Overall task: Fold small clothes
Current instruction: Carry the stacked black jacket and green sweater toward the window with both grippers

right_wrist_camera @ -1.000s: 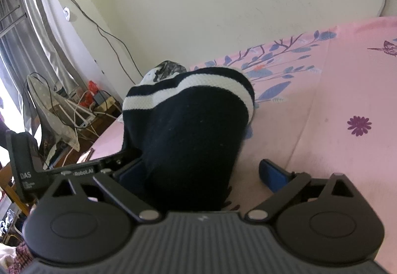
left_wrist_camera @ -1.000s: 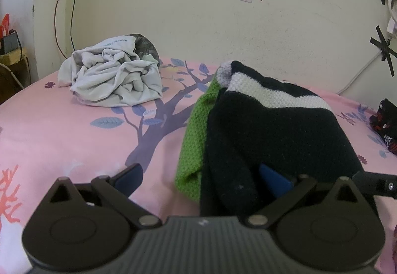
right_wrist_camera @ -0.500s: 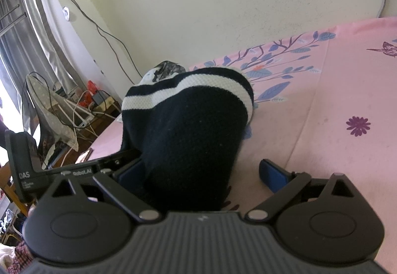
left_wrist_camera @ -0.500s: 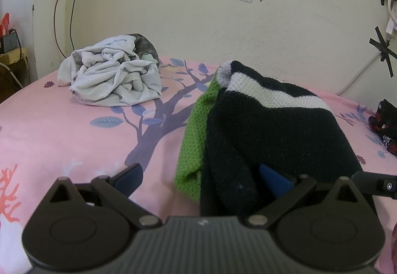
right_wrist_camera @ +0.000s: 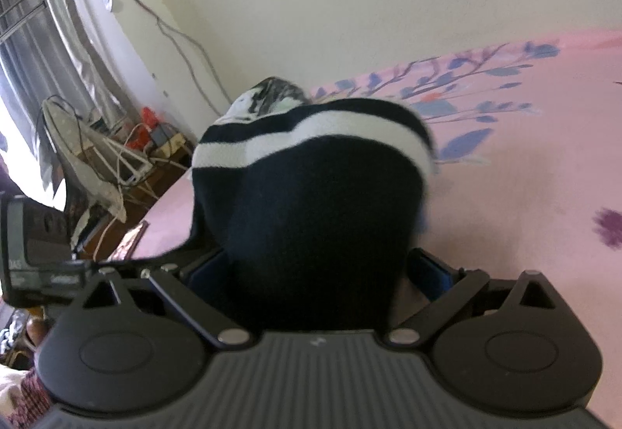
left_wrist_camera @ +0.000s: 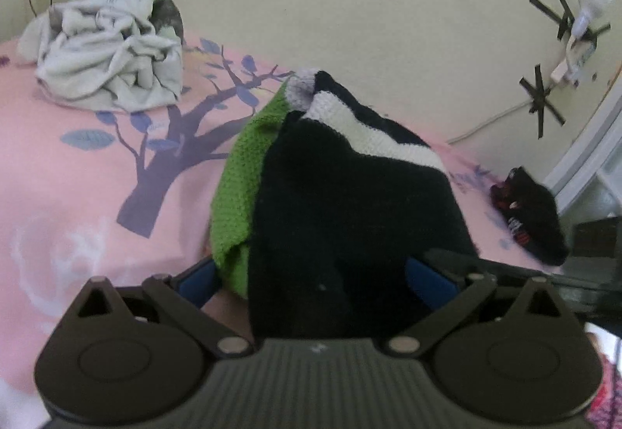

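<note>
A small knitted garment, black with a white stripe and a green underside, lies bunched on the pink bedsheet. My left gripper is open, and its blue pads stand wide on either side of the garment's near end. In the right wrist view the same garment fills the gap of my right gripper, which is also open, its right pad standing clear of the knit. The two grippers sit side by side at the garment's near edge. Its near hem is hidden behind the gripper bodies.
A crumpled grey-white cloth pile lies at the back left by the wall. A dark garment with red print sits at the bed's right edge. Beyond the bed's left side are cables and a folded drying rack.
Both views have shifted and blurred: both grippers have moved, and the knitted garment now looms larger between the fingers. Finger spacing is unchanged.
</note>
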{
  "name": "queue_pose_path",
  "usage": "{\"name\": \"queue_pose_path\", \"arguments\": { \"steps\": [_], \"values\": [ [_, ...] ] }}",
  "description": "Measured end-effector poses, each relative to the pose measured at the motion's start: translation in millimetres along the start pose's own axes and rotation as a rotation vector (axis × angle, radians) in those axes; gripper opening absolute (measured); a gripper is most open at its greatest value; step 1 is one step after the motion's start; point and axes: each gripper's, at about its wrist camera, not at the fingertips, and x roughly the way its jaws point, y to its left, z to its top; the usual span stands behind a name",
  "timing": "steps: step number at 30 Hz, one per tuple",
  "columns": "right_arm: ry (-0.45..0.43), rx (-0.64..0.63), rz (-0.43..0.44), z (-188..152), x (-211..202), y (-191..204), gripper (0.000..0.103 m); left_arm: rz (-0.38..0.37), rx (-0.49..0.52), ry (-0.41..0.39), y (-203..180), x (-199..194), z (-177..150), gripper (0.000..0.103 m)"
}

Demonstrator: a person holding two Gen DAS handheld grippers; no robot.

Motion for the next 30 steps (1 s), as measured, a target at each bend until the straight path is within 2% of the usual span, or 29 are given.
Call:
{"name": "queue_pose_path", "arguments": {
  "steps": [2, 4, 5, 7, 9, 11, 12, 14, 17, 22, 24, 25, 26, 28, 30],
  "values": [
    [0.009, -0.006, -0.007, 7, 13, 4, 0.090, 0.003, 0.004, 0.007, 0, 5, 4, 0.102],
    [0.015, -0.013, -0.037, 14, 19, 8, 0.075, 0.032, 0.037, -0.002, -8, 11, 3, 0.099],
    [0.007, -0.006, -0.040, 16, 18, 9, 0.071, 0.062, 0.073, -0.010, -14, 16, 2, 0.096],
    [-0.015, -0.024, -0.051, 16, 9, 10, 0.048, 0.103, 0.126, -0.006, -30, 27, 2, 0.094],
    [-0.046, -0.024, -0.060, 16, -6, 7, 0.042, 0.096, 0.140, 0.001, -45, 34, 6, 0.093],
    [-0.094, -0.013, -0.075, 21, -24, -3, 0.041, 0.038, 0.159, 0.010, -67, 42, 16, 0.080],
    [-0.125, -0.011, -0.084, 25, -37, -10, 0.041, 0.008, 0.171, 0.013, -82, 48, 22, 0.078],
    [-0.191, 0.003, -0.102, 37, -66, -27, 0.040, -0.036, 0.211, 0.001, -114, 61, 36, 0.076],
    [-0.306, 0.016, -0.173, 60, -125, -59, 0.040, -0.123, 0.302, 0.000, -181, 91, 62, 0.076],
    [-0.482, 0.056, -0.393, 88, -228, -132, 0.041, -0.268, 0.463, 0.034, -310, 168, 90, 0.076],
    [-0.519, 0.073, -0.491, 95, -256, -165, 0.042, -0.305, 0.482, 0.074, -353, 211, 94, 0.083],
    [-0.527, 0.098, -0.527, 96, -265, -184, 0.045, -0.305, 0.482, 0.101, -371, 236, 93, 0.088],
    [-0.530, 0.148, -0.555, 96, -272, -208, 0.048, -0.288, 0.487, 0.119, -382, 255, 91, 0.089],
    [-0.490, 0.273, -0.636, 91, -274, -255, 0.065, -0.216, 0.497, 0.167, -402, 298, 81, 0.088],
    [-0.486, 0.304, -0.721, 78, -272, -273, 0.085, -0.191, 0.483, 0.209, -405, 320, 70, 0.094]
  ]
}}
